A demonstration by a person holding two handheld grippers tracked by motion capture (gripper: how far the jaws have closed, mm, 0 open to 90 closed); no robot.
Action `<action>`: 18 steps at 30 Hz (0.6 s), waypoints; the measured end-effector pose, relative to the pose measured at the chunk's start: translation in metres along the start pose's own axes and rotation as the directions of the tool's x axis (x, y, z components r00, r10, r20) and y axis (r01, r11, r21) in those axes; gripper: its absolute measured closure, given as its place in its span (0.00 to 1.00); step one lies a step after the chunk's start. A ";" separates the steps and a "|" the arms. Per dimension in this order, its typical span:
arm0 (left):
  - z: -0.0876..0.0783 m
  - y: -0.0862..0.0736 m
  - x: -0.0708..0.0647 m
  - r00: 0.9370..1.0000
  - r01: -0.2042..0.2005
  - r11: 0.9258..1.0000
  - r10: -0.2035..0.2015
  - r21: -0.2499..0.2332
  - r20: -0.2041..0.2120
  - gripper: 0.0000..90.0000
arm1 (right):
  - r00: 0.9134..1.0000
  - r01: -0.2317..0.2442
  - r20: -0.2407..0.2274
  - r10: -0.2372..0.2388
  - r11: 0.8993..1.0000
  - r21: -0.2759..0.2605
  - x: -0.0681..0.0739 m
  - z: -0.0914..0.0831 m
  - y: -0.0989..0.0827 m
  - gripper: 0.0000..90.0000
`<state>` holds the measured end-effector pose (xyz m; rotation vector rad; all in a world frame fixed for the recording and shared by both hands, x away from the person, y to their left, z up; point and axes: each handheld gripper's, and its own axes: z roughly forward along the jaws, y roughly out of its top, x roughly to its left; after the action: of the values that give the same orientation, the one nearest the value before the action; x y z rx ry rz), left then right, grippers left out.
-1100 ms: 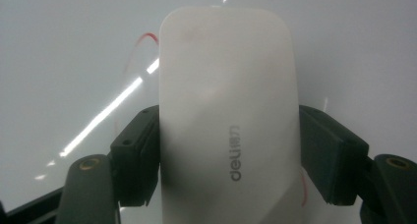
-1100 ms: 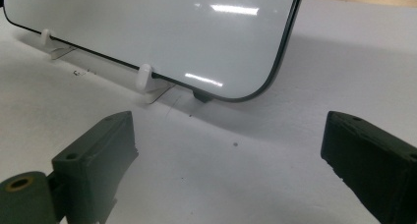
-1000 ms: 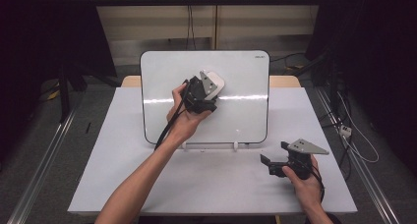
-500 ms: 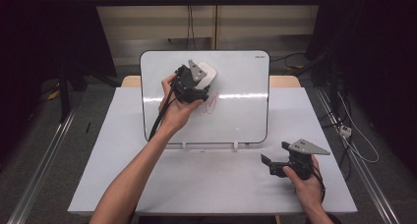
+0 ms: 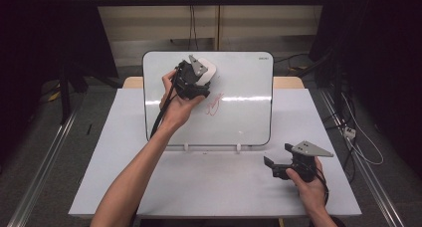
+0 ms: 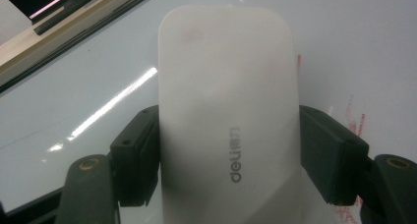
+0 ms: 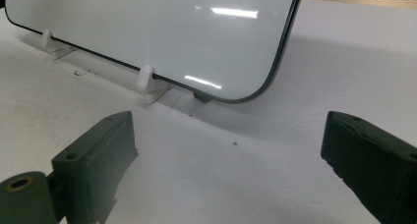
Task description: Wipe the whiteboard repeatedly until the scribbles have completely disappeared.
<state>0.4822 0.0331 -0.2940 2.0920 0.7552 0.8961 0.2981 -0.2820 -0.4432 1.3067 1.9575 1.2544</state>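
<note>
Left gripper view: white eraser (image 6: 228, 121) reads "deli" between clamped pads.

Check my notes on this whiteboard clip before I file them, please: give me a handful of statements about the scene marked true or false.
1. The left gripper is clamped on a white eraser. True.
2. The whiteboard lies flat on the table. False: it stands propped up on small white feet.
3. Red marks show on the whiteboard. True.
4. The right gripper holds a marker. False: its jaws stand open with nothing between them.
5. The eraser is printed with dark lettering. True: the left gripper view shows it near the jaws.
6. The right gripper presses against the whiteboard. False: it rests low over the table, apart from the board, at the front right.
</note>
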 end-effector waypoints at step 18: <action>0.008 0.005 -0.024 0.998 -0.057 0.998 0.056 0.012 0.034 0.33 | 1.000 0.000 -0.003 0.000 1.000 -0.002 0.000 0.000 0.000 0.07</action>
<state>0.4755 0.0094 -0.3029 2.1443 0.6890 0.8861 0.2981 -0.2821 -0.4431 1.3045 1.9581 1.2577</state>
